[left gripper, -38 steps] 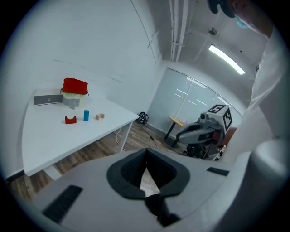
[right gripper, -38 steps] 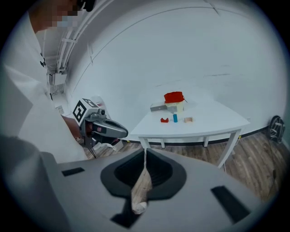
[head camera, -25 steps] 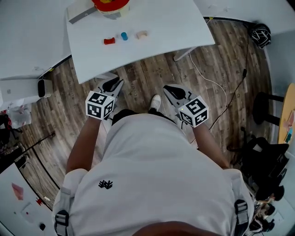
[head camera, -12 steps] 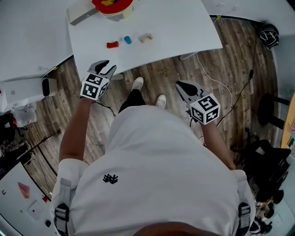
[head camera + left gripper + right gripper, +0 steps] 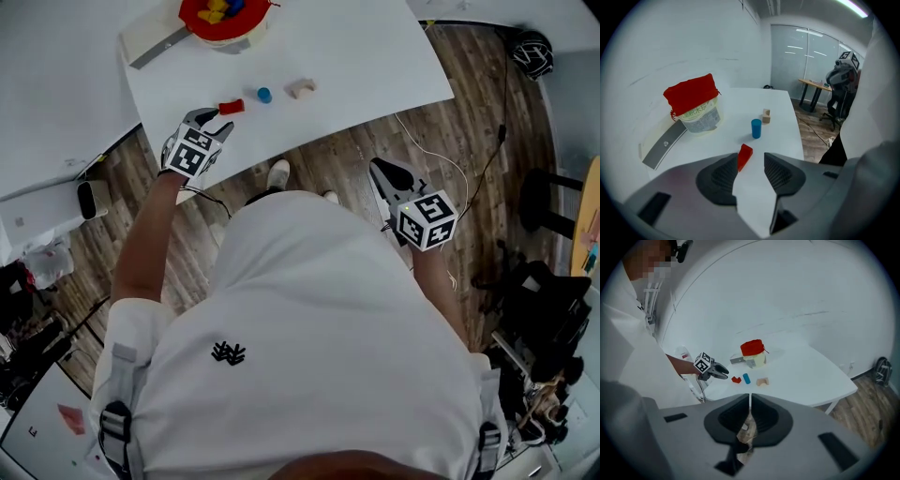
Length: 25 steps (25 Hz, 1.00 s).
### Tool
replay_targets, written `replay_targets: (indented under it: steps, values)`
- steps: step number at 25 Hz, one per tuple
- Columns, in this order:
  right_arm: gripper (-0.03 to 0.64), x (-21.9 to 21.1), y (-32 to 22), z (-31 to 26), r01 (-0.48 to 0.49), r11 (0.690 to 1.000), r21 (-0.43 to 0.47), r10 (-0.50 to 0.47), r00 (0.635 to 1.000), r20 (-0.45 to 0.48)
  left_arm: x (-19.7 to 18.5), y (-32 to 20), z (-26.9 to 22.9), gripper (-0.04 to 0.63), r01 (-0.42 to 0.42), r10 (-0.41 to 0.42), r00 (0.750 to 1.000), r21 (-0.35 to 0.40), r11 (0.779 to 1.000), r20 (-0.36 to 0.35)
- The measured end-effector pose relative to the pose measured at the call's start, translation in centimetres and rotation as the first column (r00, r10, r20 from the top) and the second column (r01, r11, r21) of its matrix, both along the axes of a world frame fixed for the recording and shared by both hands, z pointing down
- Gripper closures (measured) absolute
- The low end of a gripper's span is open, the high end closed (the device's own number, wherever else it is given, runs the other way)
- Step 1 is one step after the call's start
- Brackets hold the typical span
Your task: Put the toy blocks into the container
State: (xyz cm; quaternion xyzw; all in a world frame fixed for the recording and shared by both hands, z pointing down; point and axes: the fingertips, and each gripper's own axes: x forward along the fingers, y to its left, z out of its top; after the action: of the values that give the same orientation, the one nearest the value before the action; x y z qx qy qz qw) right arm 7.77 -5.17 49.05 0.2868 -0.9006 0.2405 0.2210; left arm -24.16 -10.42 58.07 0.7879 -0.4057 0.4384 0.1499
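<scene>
**Item 1: small red angular toy block** [image 5: 744, 156]
- Place: on the white tabletop [image 5: 356, 56], on my side of the container and apart from it. It is the end piece of a row of three.
- Look: solid bright red with flat faces and crisp edges. I cannot settle its exact outline.
- Handling, as I judge it: light, rigid and not fragile. The painted faces may be a little slick, so I take it across two flat opposite sides at mid-length, never on a corner.

**Item 2: short blue cylinder block** [image 5: 756, 128]
- Place: standing upright, next in the same row before the container.
- Handling: probably light and hard, and apt to roll if tipped. I pinch across its round side, low down.

**Item 3: pale wooden block with a notch** [image 5: 766, 116]
- Place: last in the row, a little farther from the container than the other two.
- Handling: likely stiff, with a grippy bare surface. I grasp its flat flanks.

**Item 4: pale round tub container with a red cloth-lined mouth** [image 5: 223, 21]
- Contents: already holds yellow and blue pieces.
- Nearby: a flat grey strip [image 5: 155, 47] lies against its base.

**Tools**
- Left gripper [image 5: 216, 122]: its jaws have just been opening and stand released. The red block shows in the gap ahead of the tips, and the pads do not touch it.
- Right gripper [image 5: 749, 404]: its jaws are clenched on nothing. It is held over the floor, well away from the container.
</scene>
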Motion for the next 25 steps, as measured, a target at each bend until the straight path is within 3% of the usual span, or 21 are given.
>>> replay_targets:
  steps: [9,19,25]
  values:
    - [0.604,-3.3,-1.3,-0.4,-0.027,0.999,-0.018,0.026,0.997,-0.072,-0.6,-2.1,3.1,0.393,-0.153,0.155,0.987,-0.058,0.987,0.032]
    - [0.604,-6.5,-1.5,0.3,-0.016,0.998,-0.064,0.008,0.991,-0.135,-1.1,-2.5,5.2,0.390,-0.241,0.243,0.970,-0.131,0.962,-0.004]
    - [0.604,-7.5,-1.7,0.4,-0.033,0.997,-0.075,0.022,0.990,-0.142,-1.2,-2.3,5.7,0.447,-0.271,0.270,0.962,-0.143,0.952,-0.029]
